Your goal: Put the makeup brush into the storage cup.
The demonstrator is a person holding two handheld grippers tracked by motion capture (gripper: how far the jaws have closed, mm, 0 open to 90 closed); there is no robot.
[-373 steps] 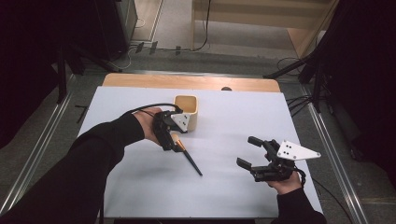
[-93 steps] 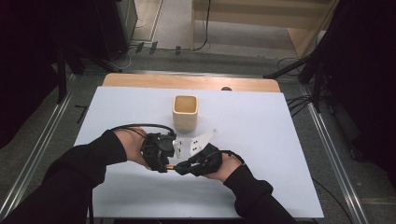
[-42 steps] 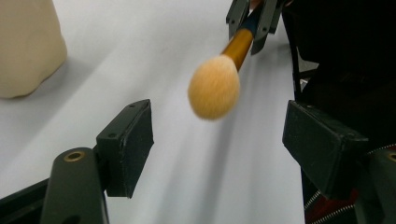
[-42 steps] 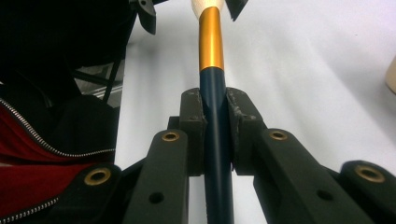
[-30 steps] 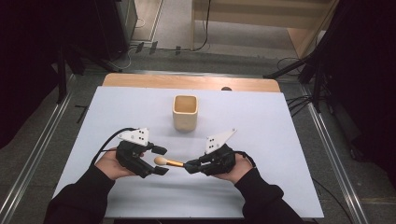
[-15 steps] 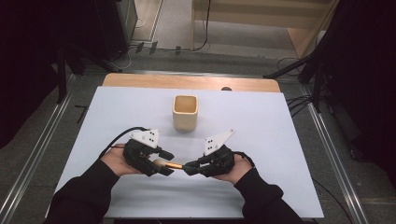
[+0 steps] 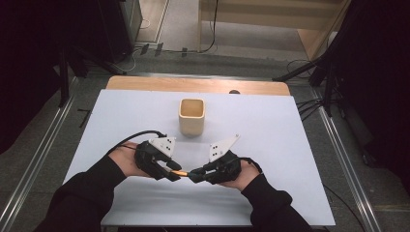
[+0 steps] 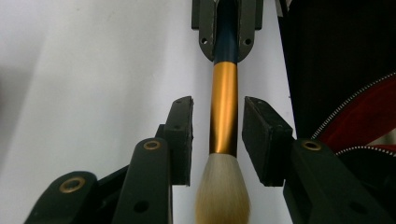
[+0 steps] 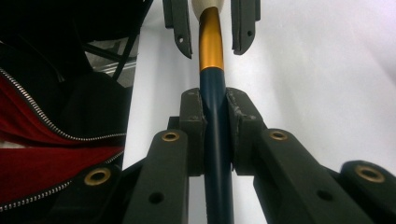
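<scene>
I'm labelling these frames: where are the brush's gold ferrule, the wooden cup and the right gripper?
brush's gold ferrule (image 8: 223,107), left gripper view, middle of the gold band.
wooden cup (image 7: 192,123), high view, its front wall.
right gripper (image 9: 215,116), right gripper view, midway between its fingers, shut on the brush's dark handle.

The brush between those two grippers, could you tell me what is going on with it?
A person holds a gripper in each hand above the white table. The right gripper is clamped on the dark handle of the brush. The left gripper stands open around the brush's gold band, touching nothing. A wooden cup stands farther back.
</scene>
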